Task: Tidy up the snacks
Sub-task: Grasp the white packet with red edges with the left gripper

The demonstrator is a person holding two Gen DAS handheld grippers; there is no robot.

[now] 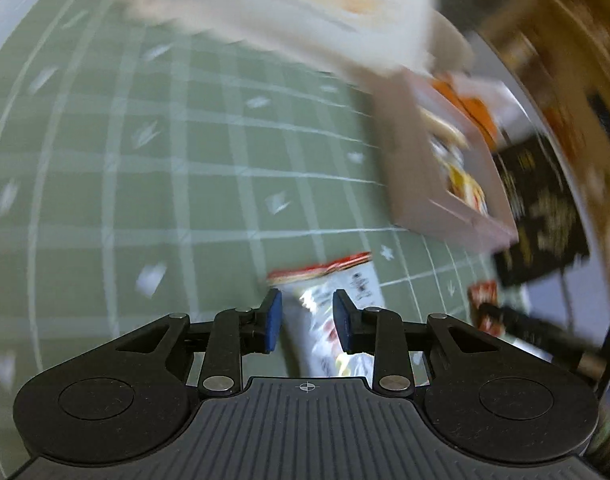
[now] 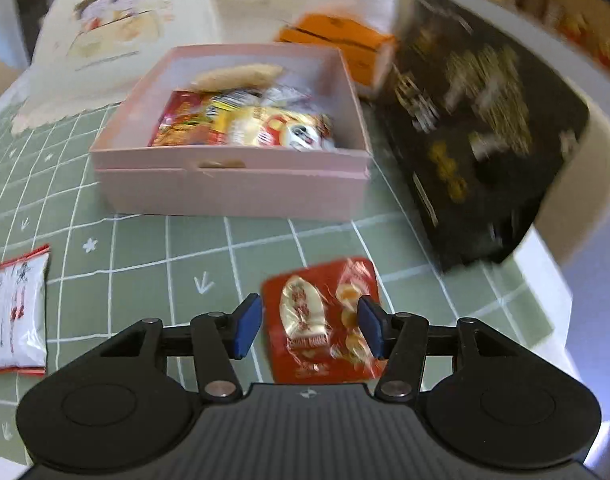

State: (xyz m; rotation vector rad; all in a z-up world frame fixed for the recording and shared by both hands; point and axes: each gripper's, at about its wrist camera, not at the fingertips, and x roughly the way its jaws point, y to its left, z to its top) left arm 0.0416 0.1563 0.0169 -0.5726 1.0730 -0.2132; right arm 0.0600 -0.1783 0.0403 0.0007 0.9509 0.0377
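Note:
A pink open box [image 2: 233, 188] holds several snack packets [image 2: 245, 124] on the green grid cloth; it also shows in the left wrist view [image 1: 417, 168]. My left gripper [image 1: 307, 320] is open, its blue pads on either side of a white-and-silver packet with red ends [image 1: 325, 312] that lies on the cloth. The same packet lies at the far left of the right wrist view [image 2: 15, 312]. My right gripper [image 2: 309, 328] is open over a red snack packet [image 2: 321, 320] on the cloth; its pads flank the packet.
A black box with gold print [image 2: 477, 132] lies to the right of the pink box. An orange box [image 2: 341, 44] and a cream printed bag [image 2: 117, 32] stand behind it. The round table's white edge [image 2: 545, 340] is near on the right.

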